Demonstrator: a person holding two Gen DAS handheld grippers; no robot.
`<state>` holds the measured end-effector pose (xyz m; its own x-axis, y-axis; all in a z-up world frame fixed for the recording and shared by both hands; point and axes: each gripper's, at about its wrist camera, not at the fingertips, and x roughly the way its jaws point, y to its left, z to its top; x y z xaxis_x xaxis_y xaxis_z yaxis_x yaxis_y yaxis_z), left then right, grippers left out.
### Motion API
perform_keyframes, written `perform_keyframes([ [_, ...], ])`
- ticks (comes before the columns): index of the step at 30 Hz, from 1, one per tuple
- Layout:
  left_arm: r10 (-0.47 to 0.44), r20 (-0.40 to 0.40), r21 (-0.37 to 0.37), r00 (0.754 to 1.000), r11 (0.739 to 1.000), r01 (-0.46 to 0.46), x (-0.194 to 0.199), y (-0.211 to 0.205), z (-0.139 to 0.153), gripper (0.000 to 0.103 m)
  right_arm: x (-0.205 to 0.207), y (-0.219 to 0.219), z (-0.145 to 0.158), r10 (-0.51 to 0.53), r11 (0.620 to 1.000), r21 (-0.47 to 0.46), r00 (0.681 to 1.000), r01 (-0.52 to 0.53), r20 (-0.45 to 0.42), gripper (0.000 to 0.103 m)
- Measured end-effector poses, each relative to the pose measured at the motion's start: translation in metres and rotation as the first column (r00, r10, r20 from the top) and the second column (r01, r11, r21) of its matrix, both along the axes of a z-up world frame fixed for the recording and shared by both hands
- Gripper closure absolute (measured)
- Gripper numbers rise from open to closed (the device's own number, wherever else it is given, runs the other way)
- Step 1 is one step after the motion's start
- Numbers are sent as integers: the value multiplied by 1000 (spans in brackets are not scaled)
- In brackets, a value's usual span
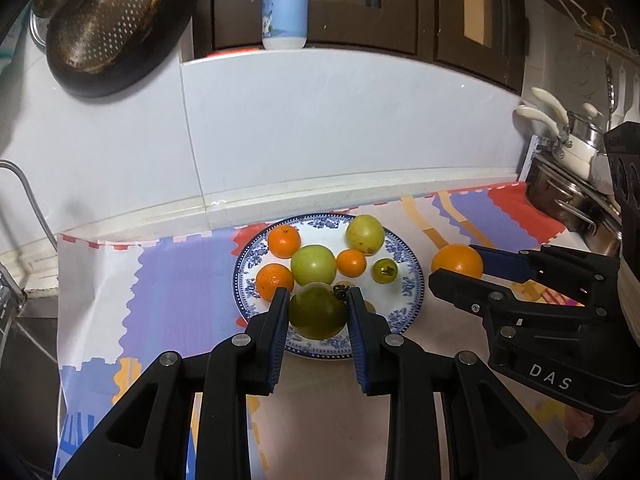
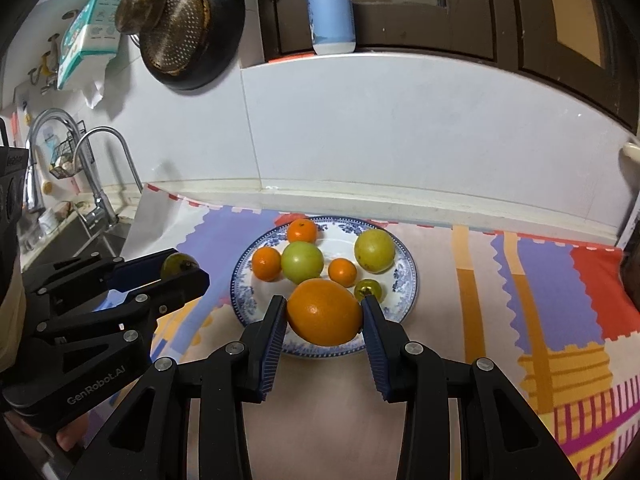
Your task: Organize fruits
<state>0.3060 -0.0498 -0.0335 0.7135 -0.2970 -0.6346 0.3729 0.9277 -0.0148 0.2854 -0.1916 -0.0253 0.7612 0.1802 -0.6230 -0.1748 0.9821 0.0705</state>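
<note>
A blue-and-white plate (image 1: 404, 276) (image 2: 404, 276) on the patterned cloth holds several fruits: small oranges, a light green one (image 1: 313, 264) (image 2: 302, 261), a yellow-green one (image 1: 365, 234) (image 2: 374, 250) and a small dark green one (image 1: 385, 271) (image 2: 369, 289). My left gripper (image 1: 318, 310) (image 2: 176, 272) is shut on a dark green fruit (image 1: 318, 311) (image 2: 179, 265), above the plate's near edge. My right gripper (image 2: 325, 314) (image 1: 460, 266) is shut on a large orange (image 2: 325, 312) (image 1: 457, 261), held just right of the plate.
A tiled wall stands behind the counter. A strainer and pan (image 1: 108, 24) hang at upper left. A blue bottle (image 1: 285, 4) stands on the ledge. Steel pots (image 1: 572, 184) are at right, a sink with faucet (image 2: 100, 168) at left.
</note>
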Motion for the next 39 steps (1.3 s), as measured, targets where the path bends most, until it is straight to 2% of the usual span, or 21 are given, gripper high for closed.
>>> perform_keyframes([
  [16,-13,-137,35,990,999,18,58,-16,-58,74,63,-10,-52,9,1000,3,993,-8,-118,64],
  [23,-10,-164,48,986,999,18,69,-18,-69,74,78,-12,-69,10,1000,7,988,-9,-152,64],
  [25,-2,-164,55,986,998,11,70,-18,-71,71,80,-14,-71,6,1000,13,988,-4,-153,64],
  [30,7,-150,43,989,999,-1,65,-15,-64,60,78,-17,-69,-17,1000,12,988,19,-153,55],
  [34,23,-106,47,994,999,-18,49,-12,-52,58,67,-21,-60,-35,999,5,991,36,-127,55],
  [39,52,-48,47,998,998,-49,25,-3,-34,49,43,-24,-47,-65,998,-10,994,64,-92,55],
])
